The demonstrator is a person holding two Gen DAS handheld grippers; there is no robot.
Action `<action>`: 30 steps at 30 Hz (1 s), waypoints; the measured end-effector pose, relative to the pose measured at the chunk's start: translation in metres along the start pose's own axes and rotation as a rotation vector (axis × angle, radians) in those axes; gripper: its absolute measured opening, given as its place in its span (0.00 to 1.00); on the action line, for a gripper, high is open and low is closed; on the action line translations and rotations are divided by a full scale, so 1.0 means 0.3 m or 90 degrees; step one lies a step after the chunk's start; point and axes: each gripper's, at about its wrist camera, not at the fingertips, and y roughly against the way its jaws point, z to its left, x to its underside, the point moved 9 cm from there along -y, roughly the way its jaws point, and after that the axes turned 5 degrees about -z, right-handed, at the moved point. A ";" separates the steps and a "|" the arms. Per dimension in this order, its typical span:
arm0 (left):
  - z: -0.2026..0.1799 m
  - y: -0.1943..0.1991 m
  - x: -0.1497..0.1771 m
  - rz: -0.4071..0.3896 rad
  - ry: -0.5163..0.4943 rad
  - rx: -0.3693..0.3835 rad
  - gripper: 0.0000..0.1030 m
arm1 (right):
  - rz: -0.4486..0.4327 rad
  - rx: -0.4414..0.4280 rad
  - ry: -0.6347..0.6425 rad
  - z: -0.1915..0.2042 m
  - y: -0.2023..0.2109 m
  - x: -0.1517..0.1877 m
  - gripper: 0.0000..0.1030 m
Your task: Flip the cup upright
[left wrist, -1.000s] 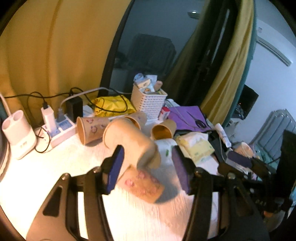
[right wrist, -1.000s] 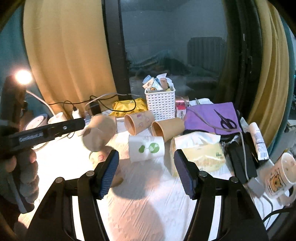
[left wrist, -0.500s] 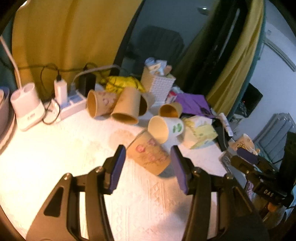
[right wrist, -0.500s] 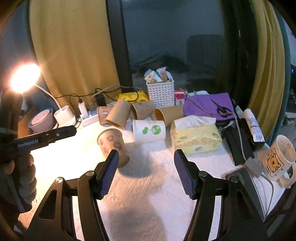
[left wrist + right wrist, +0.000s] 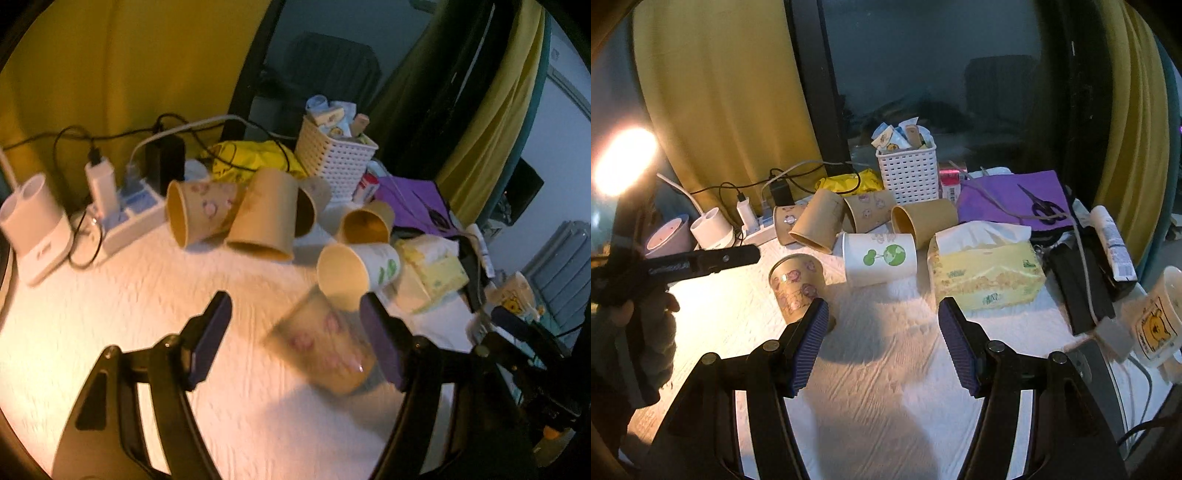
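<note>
Left tongs (image 5: 295, 332) spread wide, nothing pinched; the pink-flowered cup (image 5: 325, 350) sits between the pads, closer to the right pad, blurred there. From the right wrist view that cup (image 5: 798, 288) stands upright on the bench (image 5: 886, 369), rim up, its base partly hidden behind the left pad of the right tongs (image 5: 882, 343), which are also spread and empty over bare white cloth. Left tongs body (image 5: 701, 260) shows as a dark bar left of the cup, apart from it. Just behind the cup lies the white cup with green print (image 5: 881, 258) on its side, mouth facing left, touching or nearly touching the tissue box (image 5: 986, 273) on its right. Further back, a cluster of brown cups (image 5: 820, 221) on their sides, packed against each other, then the white basket (image 5: 908, 173) and power strip (image 5: 129, 218) along the far edge. Right edge crowded: purple cloth (image 5: 1008, 199), scissors (image 5: 1043, 206), bear mug (image 5: 1156, 321). Open room is front centre and front left of the bench.
</note>
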 end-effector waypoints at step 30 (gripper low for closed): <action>0.064 -0.344 -0.134 0.042 -0.142 -0.078 0.59 | 0.029 -0.010 -0.005 -0.088 -0.293 -0.089 0.63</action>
